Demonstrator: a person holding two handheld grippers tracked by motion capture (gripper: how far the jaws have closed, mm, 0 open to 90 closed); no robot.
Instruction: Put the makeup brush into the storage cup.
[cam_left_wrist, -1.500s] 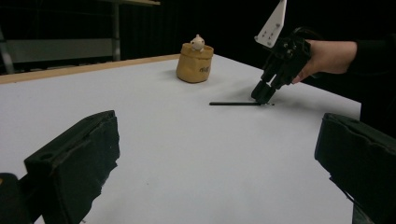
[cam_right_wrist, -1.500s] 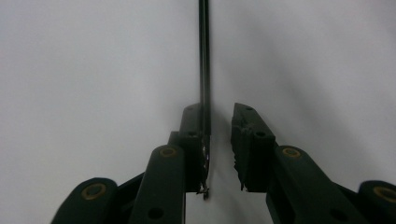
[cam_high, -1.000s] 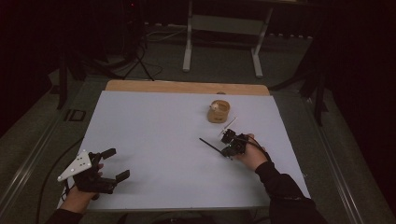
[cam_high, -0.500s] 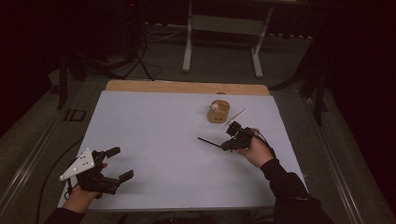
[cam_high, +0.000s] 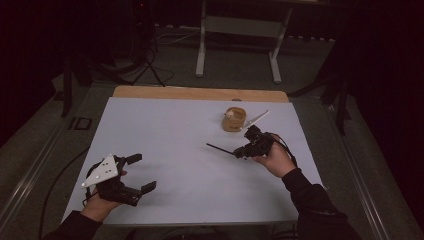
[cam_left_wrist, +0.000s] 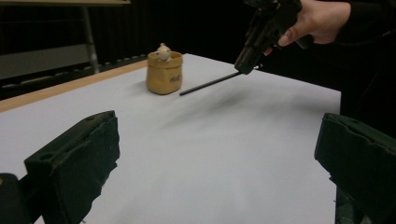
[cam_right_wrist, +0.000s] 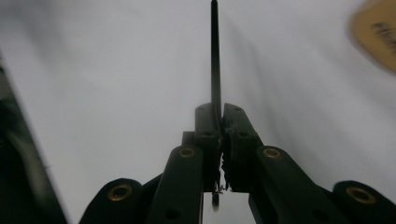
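Work in hand: we carry a thin black rod (cam_high: 219, 148) in the right gripper (cam_high: 239, 153), above the white table (cam_high: 170, 130).
Right gripper: pressed together on the rod; in the right gripper view the rod (cam_right_wrist: 215, 65) runs straight out from between the jaws toward 12 o'clock.
Rod, place: in the air over the table's right half, at about 7 o'clock from the cup (cam_high: 234, 119) and near it; its free tip points toward 9 o'clock in the high view. In the left gripper view the rod (cam_left_wrist: 210, 83) slopes down from the right gripper (cam_left_wrist: 246, 65) and, as far as we can tell, clears the table.
Left gripper (cam_high: 142, 173): spread wide with nothing between the jaws, held at the table's 7 o'clock corner, well apart from rod and cup.
Cup: a small tan cup (cam_left_wrist: 164, 72) with a pale round thing in its mouth, standing upright at roughly 1 o'clock on the table; a white stick (cam_high: 256, 120) lies just to its right.
Done so far: we judge the pick-up finished, since the rod is gripped and off the surface.
Left to do: the rod is not yet set anywhere; if it belongs in the cup, we must turn its tip that way.
Change from earlier: the right hand has risen and now sits a little nearer the cup; the left hand has shifted slightly up and inward. The cup has not moved.
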